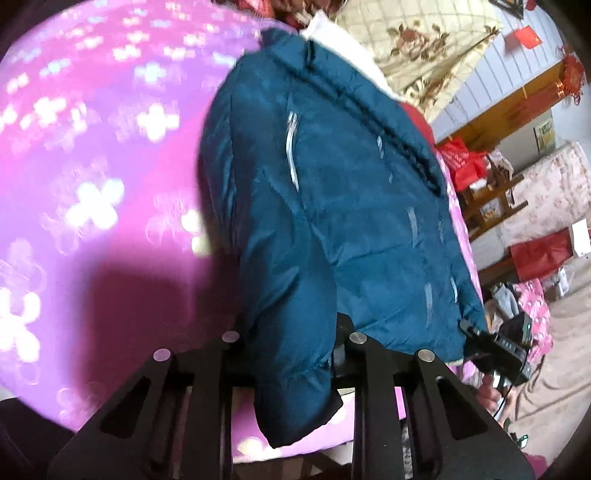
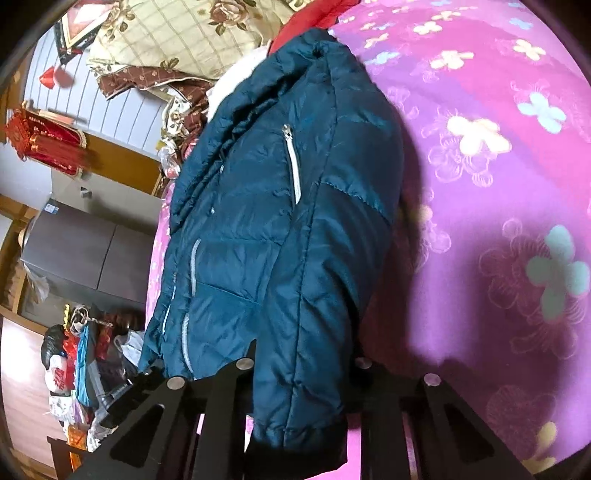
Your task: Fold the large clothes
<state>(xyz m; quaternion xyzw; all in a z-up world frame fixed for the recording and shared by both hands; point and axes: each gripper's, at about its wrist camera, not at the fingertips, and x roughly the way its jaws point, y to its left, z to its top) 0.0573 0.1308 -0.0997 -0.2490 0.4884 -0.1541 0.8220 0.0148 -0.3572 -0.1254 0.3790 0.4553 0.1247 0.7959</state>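
- Left wrist view: the left gripper (image 1: 291,354) has a sleeve (image 1: 291,332) of the teal jacket (image 1: 332,177) running down between its fingers; the fingertips are buried behind the fabric, so whether they pinch it or just straddle it, I cannot tell.
- Only this view catches the other gripper (image 1: 495,350), a dark block at the jacket's lower right hem, with a bit of hand (image 1: 489,397) below it.
- It also shows red bags (image 1: 541,256) and a floral sofa (image 1: 546,192) at right.
- Right wrist view: the right gripper (image 2: 303,373) has its own sleeve (image 2: 306,350) draped down between the fingers, cuff hanging low; tips hidden again, so its grip cannot be told.
- Only here: a grey cabinet (image 2: 88,254) at left, a red tasselled ornament (image 2: 44,144) on the wall, clutter below.
- Both views catch a cream floral quilt (image 2: 177,33) past the collar.
- The jacket lies on a pink flowered bedspread (image 2: 498,129), front up, collar far from the cameras.
- It's puffy and quilted, glossy teal, with pale zips: a chest pocket zip (image 2: 293,162) is sharp in the right view, blurred in the left.
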